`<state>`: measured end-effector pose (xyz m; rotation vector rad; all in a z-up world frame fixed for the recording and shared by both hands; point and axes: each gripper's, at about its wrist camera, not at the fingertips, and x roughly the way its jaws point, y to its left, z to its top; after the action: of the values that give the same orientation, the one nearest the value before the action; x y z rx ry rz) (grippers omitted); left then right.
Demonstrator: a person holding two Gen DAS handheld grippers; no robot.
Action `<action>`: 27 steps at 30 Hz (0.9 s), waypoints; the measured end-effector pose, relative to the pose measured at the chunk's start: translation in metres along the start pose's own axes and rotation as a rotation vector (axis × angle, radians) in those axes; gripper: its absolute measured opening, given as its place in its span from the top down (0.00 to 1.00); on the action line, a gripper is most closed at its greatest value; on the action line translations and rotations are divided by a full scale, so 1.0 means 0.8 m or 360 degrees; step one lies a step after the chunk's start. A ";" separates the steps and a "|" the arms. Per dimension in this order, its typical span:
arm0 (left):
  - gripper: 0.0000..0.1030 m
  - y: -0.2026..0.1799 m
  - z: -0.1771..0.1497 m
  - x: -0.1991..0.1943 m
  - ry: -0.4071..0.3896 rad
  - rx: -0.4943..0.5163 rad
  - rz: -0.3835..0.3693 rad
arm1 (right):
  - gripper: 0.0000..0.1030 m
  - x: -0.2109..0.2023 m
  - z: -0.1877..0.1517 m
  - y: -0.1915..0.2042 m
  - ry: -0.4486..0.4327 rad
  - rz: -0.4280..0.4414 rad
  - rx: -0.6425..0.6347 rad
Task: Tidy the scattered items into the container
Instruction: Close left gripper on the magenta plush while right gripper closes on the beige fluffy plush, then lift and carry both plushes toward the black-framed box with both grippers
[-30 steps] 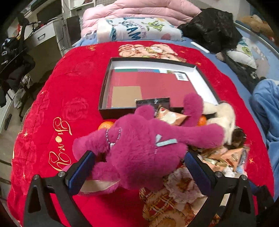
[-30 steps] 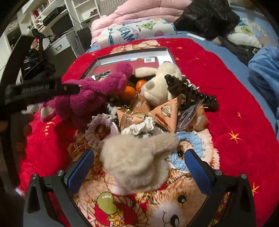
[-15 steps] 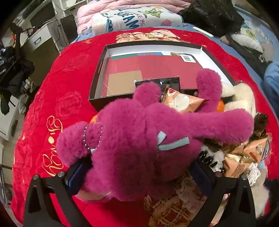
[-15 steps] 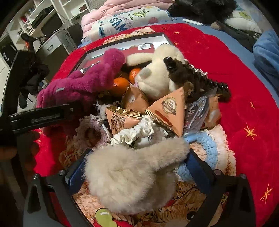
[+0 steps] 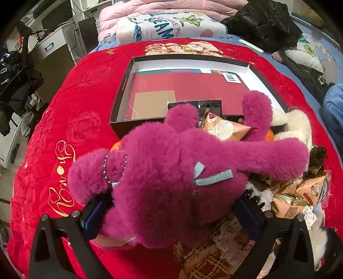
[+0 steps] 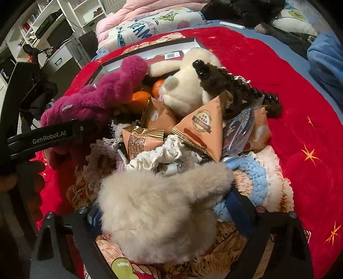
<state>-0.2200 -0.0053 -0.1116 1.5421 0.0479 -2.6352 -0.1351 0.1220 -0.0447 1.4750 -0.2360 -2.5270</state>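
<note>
Each gripper clamps a plush beside the open box.

The left gripper (image 5: pixel 171 216) grips the magenta plush (image 5: pixel 171 171) just before the box (image 5: pixel 122 90). Only the right view shows the right gripper (image 6: pixel 165 216) pinching beige fur (image 6: pixel 158 212), apparently, and "GenRobot.AI" lettering (image 6: pixel 48 136).

A red quilt (image 5: pixel 70 120) covers the bed, with folded pink bedding (image 5: pixel 163 8) and a black jacket (image 5: pixel 265 23) behind.

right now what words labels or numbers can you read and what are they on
"GenRobot.AI": on the left tool, seen from the right wrist.
"Choco Magic": on a gold snack packet.
"ME" and letters ending in "EAM": on the white cartoon blanket.
Barcode sticker in the black box: too small.
Round seal on the triangular packet: too blurred.
Gold script on the red quilt: unclear.
</note>
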 end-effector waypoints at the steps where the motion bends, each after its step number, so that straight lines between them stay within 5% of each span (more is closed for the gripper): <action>1: 0.03 0.000 0.000 -0.001 -0.0006 -0.0001 0.0001 | 0.15 0.000 0.000 -0.001 -0.0001 0.0001 0.0004; 8: 0.22 0.003 -0.004 -0.008 -0.0009 -0.0047 0.0009 | 0.33 -0.007 -0.002 -0.004 -0.0031 -0.0023 0.0005; 12: 0.30 0.008 -0.007 -0.016 -0.0020 -0.0083 -0.0022 | 0.51 -0.016 -0.004 -0.017 -0.0049 -0.0012 0.0062; 15: 0.32 0.011 -0.009 -0.021 -0.0028 -0.0102 -0.0043 | 0.74 -0.015 -0.003 -0.014 -0.0037 -0.0052 0.0055; 27: 0.34 0.012 -0.022 -0.056 -0.0088 -0.0104 -0.0065 | 0.78 -0.029 -0.008 -0.030 -0.0034 -0.0020 0.0116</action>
<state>-0.1818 -0.0113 -0.0809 1.4630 0.1615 -2.6775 -0.1209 0.1505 -0.0341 1.4810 -0.3264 -2.5707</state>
